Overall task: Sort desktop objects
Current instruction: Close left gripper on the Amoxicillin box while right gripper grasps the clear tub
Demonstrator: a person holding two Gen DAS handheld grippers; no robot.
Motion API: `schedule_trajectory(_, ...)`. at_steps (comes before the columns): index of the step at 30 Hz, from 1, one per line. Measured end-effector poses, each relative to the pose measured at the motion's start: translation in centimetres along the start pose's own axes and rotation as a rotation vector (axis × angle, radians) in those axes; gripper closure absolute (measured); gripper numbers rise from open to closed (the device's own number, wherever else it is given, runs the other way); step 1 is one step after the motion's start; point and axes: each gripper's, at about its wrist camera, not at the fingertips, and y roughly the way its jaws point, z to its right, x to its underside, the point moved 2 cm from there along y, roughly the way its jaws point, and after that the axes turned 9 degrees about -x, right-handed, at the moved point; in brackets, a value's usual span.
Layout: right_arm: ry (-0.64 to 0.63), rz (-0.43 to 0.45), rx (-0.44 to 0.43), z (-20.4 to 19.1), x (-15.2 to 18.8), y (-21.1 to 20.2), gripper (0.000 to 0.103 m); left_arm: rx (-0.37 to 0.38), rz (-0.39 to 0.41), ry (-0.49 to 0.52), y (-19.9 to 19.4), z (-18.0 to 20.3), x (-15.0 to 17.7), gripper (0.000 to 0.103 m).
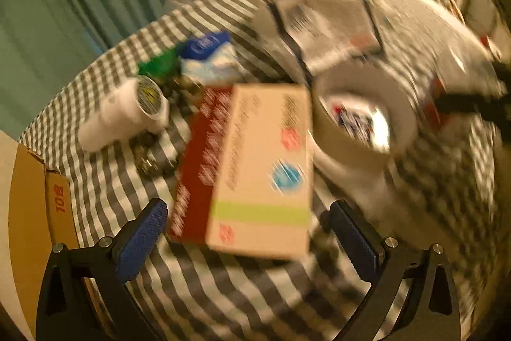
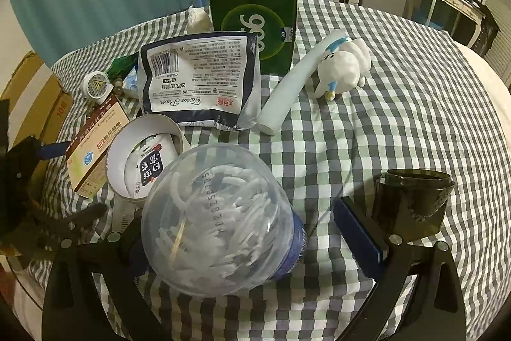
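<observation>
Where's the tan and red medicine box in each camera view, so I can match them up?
Left wrist: medicine box fills the centre, just ahead of the open left hand-held gripper.
Right wrist: medicine box lies at the left edge, small.
Shared landmark: white paper bowl right beside it.

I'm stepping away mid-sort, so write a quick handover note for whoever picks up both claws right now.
Left claw: open, hanging over the red and beige medicine box with nothing gripped; that view is blurred.
Right claw: open around a clear jar of white picks; whether it is gripped, I cannot tell.
On the checkered tablecloth: tissue pack, green box, white plush toy, dark jar, white paper cup, white bottle.
Done: nothing visibly grouped.
Left: sort everything.
</observation>
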Motion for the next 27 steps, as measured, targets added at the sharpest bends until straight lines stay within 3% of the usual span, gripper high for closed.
schedule_trajectory(4,0.003,-0.013,-0.007,0.1,0.1,0.2,0.003,0.004,0.047,-0.131,0.3,-1.5,-0.4,0.001)
schedule_trajectory(7,0.004,-0.031,-0.019,0.2,0.3,0.6,0.004,0.043,0.046,-0.18,0.2,-2.2,0.5,0.018)
schedule_trajectory(9,-0.011,-0.025,-0.008,-0.1,0.2,0.6,0.02,0.012,0.055,-0.18,-0.4,-1.5,1.5,0.019)
schedule_trajectory(10,-0.019,-0.026,-0.004,-0.3,0.2,0.7,0.033,0.009,0.055,-0.187,-0.2,-0.6,1.5,0.019)
schedule_trajectory(11,-0.03,-0.034,0.012,-0.4,0.3,0.8,0.036,0.015,0.054,-0.197,-0.4,-0.6,1.7,0.019)
schedule_trajectory(18,-0.008,-0.023,-0.01,-0.3,0.2,0.3,0.037,-0.029,0.052,-0.257,-2.1,0.0,1.3,0.021)
schedule_trajectory(23,-0.014,0.019,-0.01,-0.5,0.2,-1.2,0.038,0.018,0.016,-0.43,-5.0,-0.9,2.9,0.022)
schedule_trajectory(27,-0.025,0.059,-0.007,-0.9,0.1,-2.8,0.038,0.02,0.006,-0.458,-6.7,0.3,3.5,0.024)
